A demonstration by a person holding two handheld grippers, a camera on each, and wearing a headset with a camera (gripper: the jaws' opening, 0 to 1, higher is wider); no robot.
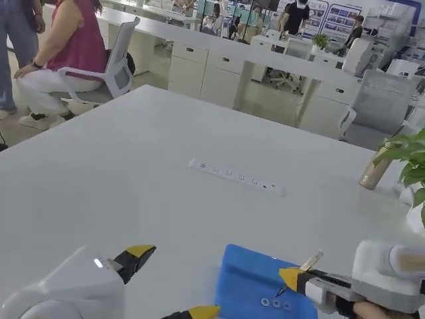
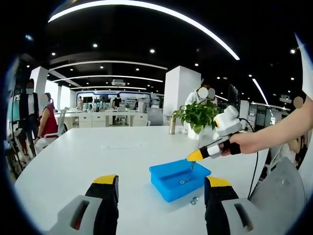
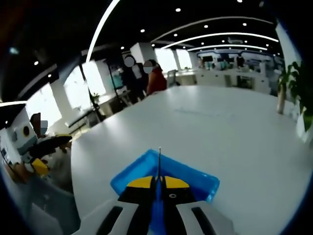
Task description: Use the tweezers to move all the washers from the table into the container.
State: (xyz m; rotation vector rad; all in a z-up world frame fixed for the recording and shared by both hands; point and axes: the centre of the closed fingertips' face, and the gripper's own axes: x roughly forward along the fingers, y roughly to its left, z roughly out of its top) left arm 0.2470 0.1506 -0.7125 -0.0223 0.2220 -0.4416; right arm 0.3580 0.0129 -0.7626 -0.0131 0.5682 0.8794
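Note:
The blue container (image 1: 246,279) sits at the near edge of the white table (image 1: 133,173), with three washers (image 1: 277,304) lying in it. My right gripper (image 1: 292,279) is shut on the tweezers (image 1: 284,288), whose tips point down into the container. In the left gripper view the tweezers (image 2: 191,166) hang over the container (image 2: 171,188), and one washer (image 2: 194,199) lies on the table in front of it. My left gripper (image 1: 171,281) is open, just left of the container, holding nothing. The right gripper view looks along the tweezers (image 3: 159,164) over the container (image 3: 137,171).
A white power strip (image 1: 236,177) lies mid-table. A bottle (image 1: 375,169) and a potted plant (image 1: 408,159) stand at the table's right edge. A person sits on an office chair (image 1: 113,73) beyond the far left corner.

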